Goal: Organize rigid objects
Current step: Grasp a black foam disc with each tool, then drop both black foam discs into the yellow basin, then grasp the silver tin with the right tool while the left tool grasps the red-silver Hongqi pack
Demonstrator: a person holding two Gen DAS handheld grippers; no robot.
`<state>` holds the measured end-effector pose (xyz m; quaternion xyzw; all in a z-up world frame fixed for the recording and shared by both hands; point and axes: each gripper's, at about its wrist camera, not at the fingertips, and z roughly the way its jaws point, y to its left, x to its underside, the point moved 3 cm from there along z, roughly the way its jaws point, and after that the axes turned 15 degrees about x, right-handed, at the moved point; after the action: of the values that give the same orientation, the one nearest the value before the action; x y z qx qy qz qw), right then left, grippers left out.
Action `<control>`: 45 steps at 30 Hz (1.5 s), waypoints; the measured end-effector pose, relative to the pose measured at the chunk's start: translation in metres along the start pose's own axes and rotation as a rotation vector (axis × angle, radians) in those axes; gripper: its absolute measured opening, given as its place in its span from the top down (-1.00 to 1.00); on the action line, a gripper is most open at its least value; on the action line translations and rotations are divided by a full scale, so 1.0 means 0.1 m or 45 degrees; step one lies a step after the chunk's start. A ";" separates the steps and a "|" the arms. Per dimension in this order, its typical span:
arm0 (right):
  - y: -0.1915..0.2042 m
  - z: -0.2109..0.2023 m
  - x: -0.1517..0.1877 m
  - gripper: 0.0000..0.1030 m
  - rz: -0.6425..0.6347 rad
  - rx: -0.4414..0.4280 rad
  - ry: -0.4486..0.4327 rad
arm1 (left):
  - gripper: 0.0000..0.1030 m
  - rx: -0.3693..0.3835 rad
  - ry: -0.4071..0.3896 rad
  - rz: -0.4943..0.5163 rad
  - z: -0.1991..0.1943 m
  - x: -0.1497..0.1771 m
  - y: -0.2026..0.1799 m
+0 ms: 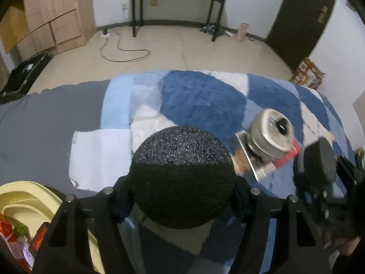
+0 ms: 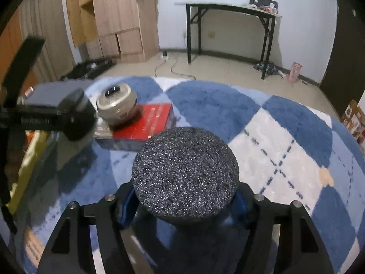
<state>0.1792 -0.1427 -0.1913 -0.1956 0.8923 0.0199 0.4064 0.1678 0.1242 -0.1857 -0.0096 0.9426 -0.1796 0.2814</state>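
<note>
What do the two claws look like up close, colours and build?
Both are matte black: each left claw and right claw shows a round, speckled black foam pad on an angular black frame with silver screw heads. Blue parts sit beside the right claw's pad.

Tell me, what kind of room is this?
Probably a bedroom or spare room at home: a bed with a blue and white checked blanket, a wooden wardrobe, and a black folding desk against the wall.

Dim, cool indoor light falls evenly from above, casting soft shadows on the blue-and-white blanket [image 2: 228,118]. Both fisheye views bend and darken at the edges. Motion blur smears the tin [image 1: 271,134] and the opposite hand-held gripper.
</note>
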 end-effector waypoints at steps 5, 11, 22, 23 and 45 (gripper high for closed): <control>0.11 -0.47 -0.09 -0.30 -0.026 -0.060 -0.153 | -0.33 0.041 -0.185 0.014 -0.97 0.17 -0.03; 1.07 -0.97 -0.47 -0.30 -0.198 -0.355 -0.230 | -0.33 -0.076 -0.256 -0.171 -2.15 0.85 0.57; 3.06 -0.61 -0.66 -0.30 -0.540 -0.551 0.017 | -0.33 -0.074 -0.176 -0.419 -2.03 1.74 1.44; 3.17 -0.53 -0.64 -0.30 -0.559 -0.530 0.029 | -0.33 -0.081 -0.162 -0.419 -1.96 1.76 1.49; 1.59 -0.62 -0.71 -0.99 -0.078 -0.182 -0.248 | -1.00 -0.015 -0.275 -0.412 -2.36 1.44 1.23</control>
<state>0.1188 0.0156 -0.1181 -0.2485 0.8385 0.0899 0.4765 -0.0686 0.3009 -0.1205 -0.1820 0.8941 -0.2151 0.3481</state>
